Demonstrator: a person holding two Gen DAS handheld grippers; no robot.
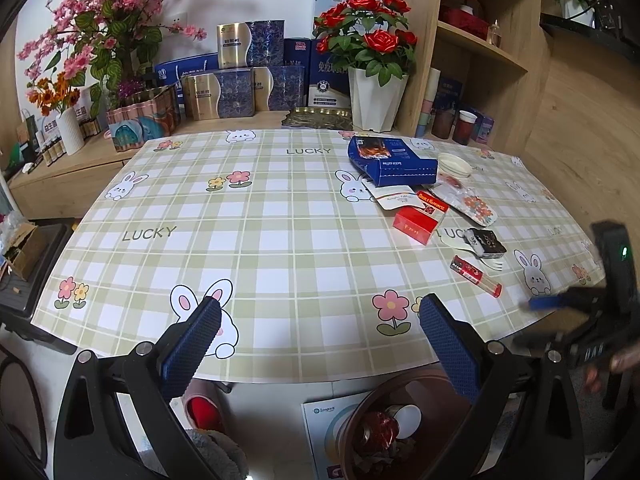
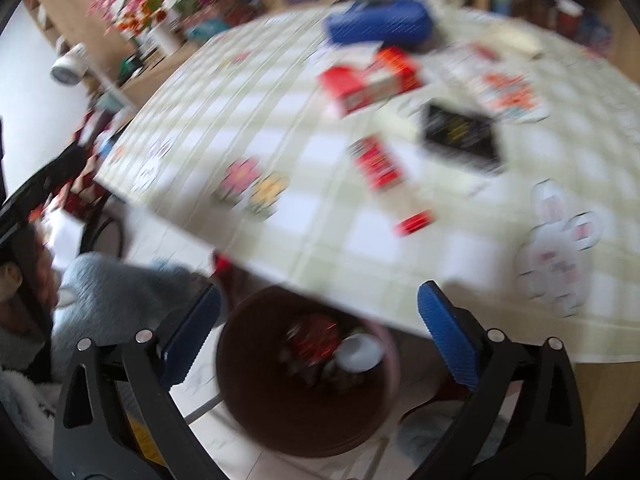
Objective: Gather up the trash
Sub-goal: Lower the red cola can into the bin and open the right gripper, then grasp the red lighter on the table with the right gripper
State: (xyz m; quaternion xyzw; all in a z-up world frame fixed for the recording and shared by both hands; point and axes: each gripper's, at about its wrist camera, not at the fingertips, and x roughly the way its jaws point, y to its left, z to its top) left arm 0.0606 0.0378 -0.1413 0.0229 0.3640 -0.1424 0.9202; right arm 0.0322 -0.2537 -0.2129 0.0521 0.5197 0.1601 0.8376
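Trash on the checked table point(image 1: 280, 216), bin below its near edge.
The brown bin point(image 2: 304, 412) on the floor holds scraps; a blue box point(image 1: 394, 162), red packet point(image 1: 418, 220) and red tube point(image 1: 476, 276) lie on the table; left gripper point(image 1: 320, 340) and right gripper point(image 2: 320, 328) both gape, empty.

Checked worktop with litter at its right end

The worktop point(image 1: 280, 216) wears a green-and-white plaid cloth printed with rabbits, flowers and "LUCKY". On its right part lie a blue coffee box point(image 1: 394, 160) at the far side, a stack of white paper bowls point(image 1: 454, 165) right of it, a white sachet point(image 1: 390, 196), a red cigarette pack point(image 1: 418, 220), a floral wrapper point(image 1: 474, 204), a small black packet point(image 1: 486, 243) over a white plastic fork point(image 1: 490, 265), and nearest, a red-ended tube point(image 1: 476, 276). On the floor point(image 1: 272, 408) below the near edge stands a brown bin point(image 1: 434, 420) holding scraps.
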